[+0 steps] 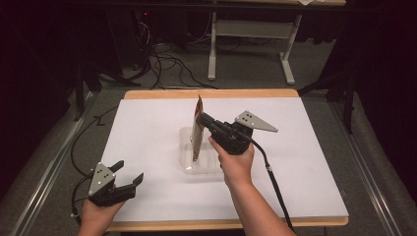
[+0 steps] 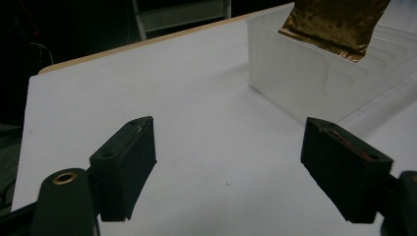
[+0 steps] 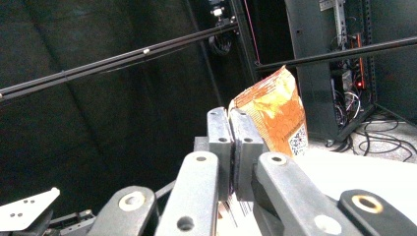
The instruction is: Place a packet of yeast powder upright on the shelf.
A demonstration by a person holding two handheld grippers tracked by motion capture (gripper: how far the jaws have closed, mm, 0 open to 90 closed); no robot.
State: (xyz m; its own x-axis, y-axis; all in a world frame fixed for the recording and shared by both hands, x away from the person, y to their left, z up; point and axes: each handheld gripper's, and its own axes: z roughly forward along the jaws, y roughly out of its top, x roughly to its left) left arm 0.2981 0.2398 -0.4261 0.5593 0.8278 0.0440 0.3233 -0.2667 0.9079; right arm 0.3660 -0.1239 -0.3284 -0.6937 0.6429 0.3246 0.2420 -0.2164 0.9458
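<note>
1. The right gripper (image 1: 200, 119) has its fingers (image 3: 220, 142) clamped on a flat orange snack packet (image 1: 197, 129), holding it on edge by its upper part so the lower end hangs inside the clear plastic tub (image 1: 186, 150); it looks set to be lowered in.
2. The left gripper (image 1: 129, 173) rests near the bench's front left corner, fingers (image 2: 129, 160) wide apart and empty, out of the way.
3. The bench (image 1: 147, 147) carries a white sheet with a wooden rim showing.
4. The room is dark: cables (image 1: 167, 66) on the floor and a second table's white legs (image 1: 212, 44) behind.
</note>
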